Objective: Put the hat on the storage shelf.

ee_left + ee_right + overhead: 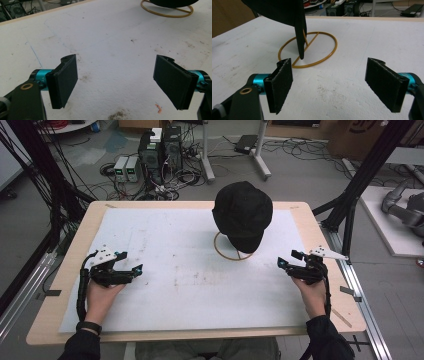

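On white mat (pixel 165 245): black cap (pixel 243 213) on gold ring stand (pixel 227 251); left tool (pixel 136 269), right tool (pixel 281 262) both wide, empty.

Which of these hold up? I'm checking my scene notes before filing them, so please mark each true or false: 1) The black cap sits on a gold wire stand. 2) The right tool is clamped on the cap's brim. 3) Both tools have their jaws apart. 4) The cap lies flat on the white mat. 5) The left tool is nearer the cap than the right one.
1) True: the black cap rests on the gold wire stand.
2) False: the right tool holds nothing; the cap is apart from it.
3) True: the left tool and the right tool are both open.
4) False: the stand holds it up off the white mat.
5) False: the right tool is nearer.
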A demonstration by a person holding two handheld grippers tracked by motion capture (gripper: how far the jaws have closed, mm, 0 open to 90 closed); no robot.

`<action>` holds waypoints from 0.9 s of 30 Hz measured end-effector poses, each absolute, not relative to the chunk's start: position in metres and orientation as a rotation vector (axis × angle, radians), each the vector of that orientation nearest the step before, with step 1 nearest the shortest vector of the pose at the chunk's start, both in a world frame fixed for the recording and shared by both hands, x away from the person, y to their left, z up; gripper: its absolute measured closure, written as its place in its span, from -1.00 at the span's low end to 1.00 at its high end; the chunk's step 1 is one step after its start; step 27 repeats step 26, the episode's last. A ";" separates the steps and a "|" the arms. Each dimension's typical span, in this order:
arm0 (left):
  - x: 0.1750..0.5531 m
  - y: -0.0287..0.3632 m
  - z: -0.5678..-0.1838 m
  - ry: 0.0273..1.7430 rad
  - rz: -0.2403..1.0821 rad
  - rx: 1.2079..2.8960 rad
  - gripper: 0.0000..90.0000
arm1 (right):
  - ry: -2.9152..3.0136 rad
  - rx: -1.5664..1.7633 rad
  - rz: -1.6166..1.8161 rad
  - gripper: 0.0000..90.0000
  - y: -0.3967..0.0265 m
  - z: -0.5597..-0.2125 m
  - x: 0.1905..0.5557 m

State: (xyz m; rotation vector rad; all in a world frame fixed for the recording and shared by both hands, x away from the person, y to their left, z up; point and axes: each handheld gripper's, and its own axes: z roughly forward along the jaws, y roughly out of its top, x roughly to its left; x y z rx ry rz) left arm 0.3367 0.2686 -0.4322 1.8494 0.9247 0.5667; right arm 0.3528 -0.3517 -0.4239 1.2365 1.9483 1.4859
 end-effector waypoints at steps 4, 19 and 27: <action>0.337 0.268 -0.433 0.917 0.562 1.859 -0.56 | 1.947 1.243 1.488 -0.51 -0.352 -0.424 0.353; 0.337 0.270 -0.433 0.927 0.557 1.861 -0.56 | 1.954 1.240 1.483 -0.51 -0.350 -0.424 0.355; 0.337 0.270 -0.433 0.927 0.558 1.860 -0.56 | 1.947 1.237 1.488 -0.51 -0.350 -0.423 0.355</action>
